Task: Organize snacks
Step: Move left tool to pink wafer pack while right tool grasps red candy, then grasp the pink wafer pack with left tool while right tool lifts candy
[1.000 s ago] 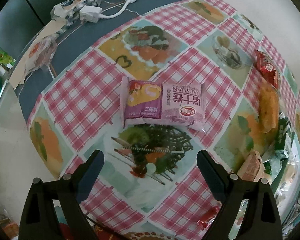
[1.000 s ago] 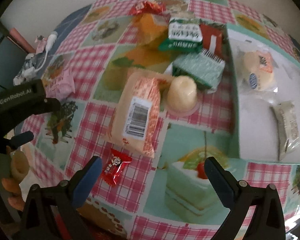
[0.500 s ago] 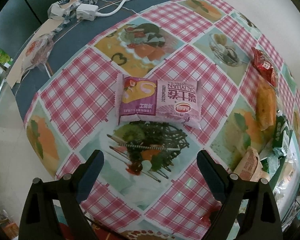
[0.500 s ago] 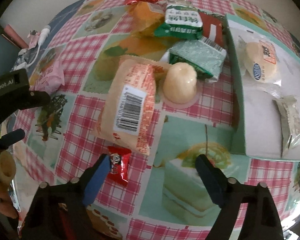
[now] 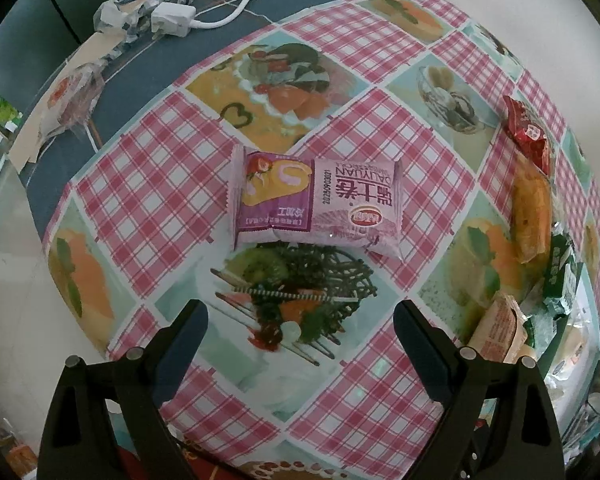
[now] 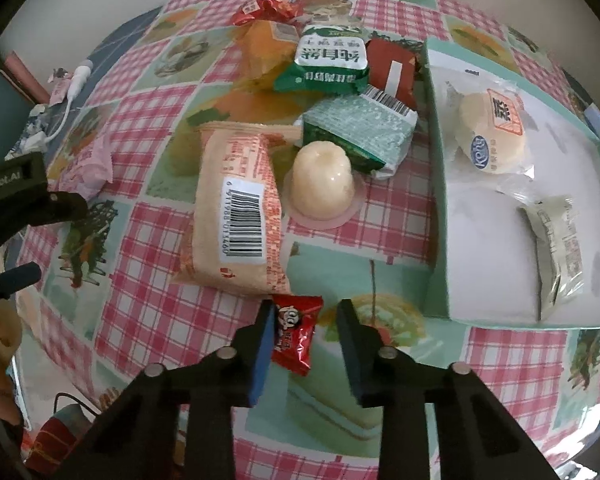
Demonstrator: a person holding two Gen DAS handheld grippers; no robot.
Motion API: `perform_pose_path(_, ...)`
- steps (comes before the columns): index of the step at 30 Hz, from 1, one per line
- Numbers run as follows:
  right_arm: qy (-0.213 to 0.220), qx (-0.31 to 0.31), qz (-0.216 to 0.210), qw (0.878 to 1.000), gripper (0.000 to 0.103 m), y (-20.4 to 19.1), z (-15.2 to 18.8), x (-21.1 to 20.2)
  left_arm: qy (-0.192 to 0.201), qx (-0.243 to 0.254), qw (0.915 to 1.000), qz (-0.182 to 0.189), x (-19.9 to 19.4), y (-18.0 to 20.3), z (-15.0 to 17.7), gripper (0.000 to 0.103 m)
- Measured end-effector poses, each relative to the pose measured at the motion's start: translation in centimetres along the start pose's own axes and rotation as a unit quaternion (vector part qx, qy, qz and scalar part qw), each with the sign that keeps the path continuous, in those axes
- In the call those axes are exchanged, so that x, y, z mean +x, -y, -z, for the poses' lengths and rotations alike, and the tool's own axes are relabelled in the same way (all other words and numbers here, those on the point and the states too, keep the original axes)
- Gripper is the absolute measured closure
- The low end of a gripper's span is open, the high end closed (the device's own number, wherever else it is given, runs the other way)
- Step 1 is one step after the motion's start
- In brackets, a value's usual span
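A small red candy packet (image 6: 294, 334) lies on the tablecloth between the jaws of my right gripper (image 6: 305, 312); the jaws have narrowed around it, with a gap still showing on its right side. Beyond it lie an orange barcode packet (image 6: 236, 216), a jelly cup (image 6: 323, 182) and green packets (image 6: 358, 128). A mint-green tray (image 6: 438, 184) at right holds a round bun packet (image 6: 490, 132) and a pale sachet (image 6: 552, 248). My left gripper (image 5: 300, 320) is open and empty above the table, short of a pink cake-roll packet (image 5: 318, 202).
A white charger and cable (image 5: 204, 16) and wrappers (image 5: 140, 4) lie at the far left on the blue cloth. A red packet (image 5: 526, 132) and an orange packet (image 5: 530, 216) sit at the right in the left wrist view. The table edge runs along the left.
My right gripper moved down and left over the red candy packet and its jaws narrowed around it. My left gripper drifted slightly; the pink packet stayed put.
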State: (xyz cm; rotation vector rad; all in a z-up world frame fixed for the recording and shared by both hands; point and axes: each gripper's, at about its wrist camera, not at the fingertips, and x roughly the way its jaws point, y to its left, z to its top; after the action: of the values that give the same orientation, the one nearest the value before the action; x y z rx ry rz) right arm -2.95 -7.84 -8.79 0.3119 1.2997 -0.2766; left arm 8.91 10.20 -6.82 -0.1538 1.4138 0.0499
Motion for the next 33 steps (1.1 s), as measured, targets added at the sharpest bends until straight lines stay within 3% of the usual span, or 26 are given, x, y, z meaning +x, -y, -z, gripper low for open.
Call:
perform_pose_path(5,0.002,-0.010,0.014,1.000,0.081,0.0,0.2,-0.1,-0.005,-0.008,0.9999,0.012,0.4,-1.6,-1.0,0.009)
perform_pose_path(10,0.006,-0.007,0.031,0.999,0.081,0.2,-0.1,-0.2,0.014,-0.012,0.9998,0.010,0.0,-3.2,-2.7,0.009)
perform_pose_path(13,0.008,-0.004,0.032,0.999,0.081,0.7,-0.4,-0.3,0.032,0.018,0.9993,-0.003,-0.4,-3.2,-4.0,0.009)
perform_pose_path(16,0.008,-0.003,0.032,0.999,0.081,1.0,-0.6,-0.4,0.053,0.091,0.9940,-0.030,-0.4,-1.9,-5.4,0.009)
perform_pose_path(17,0.008,-0.004,0.031,0.999,0.081,1.1,-0.9,-0.3,0.059,0.120,0.9903,-0.038,-0.4,-1.4,-5.6,0.009)
perform_pose_path(21,0.005,-0.007,0.029,1.000,0.081,1.6,-1.8,-0.4,0.082,0.262,0.9593,-0.067,0.1,0.9,-6.2,0.009)
perform_pose_path(24,0.002,-0.001,0.027,1.000,0.081,1.8,-2.3,-0.4,0.092,0.325,0.9387,-0.070,0.3,1.7,-6.4,0.009)
perform_pose_path(25,0.000,-0.001,0.026,1.000,0.081,2.0,-2.4,-0.5,0.095,0.353,0.9278,-0.074,0.5,2.6,-6.1,0.009)
perform_pose_path(28,-0.002,-0.001,0.026,1.000,0.081,2.2,-2.5,-0.5,0.088,0.408,0.9053,-0.078,1.1,3.9,-5.7,0.009)
perform_pose_path(30,-0.002,-0.003,0.027,1.000,0.081,2.2,-2.7,-0.4,0.074,0.427,0.8986,-0.067,1.7,4.3,-5.7,0.009)
perform_pose_path(33,-0.002,0.000,0.030,1.000,0.081,1.7,-2.6,-0.3,0.062,0.433,0.8973,-0.058,2.3,4.8,-5.2,0.009)
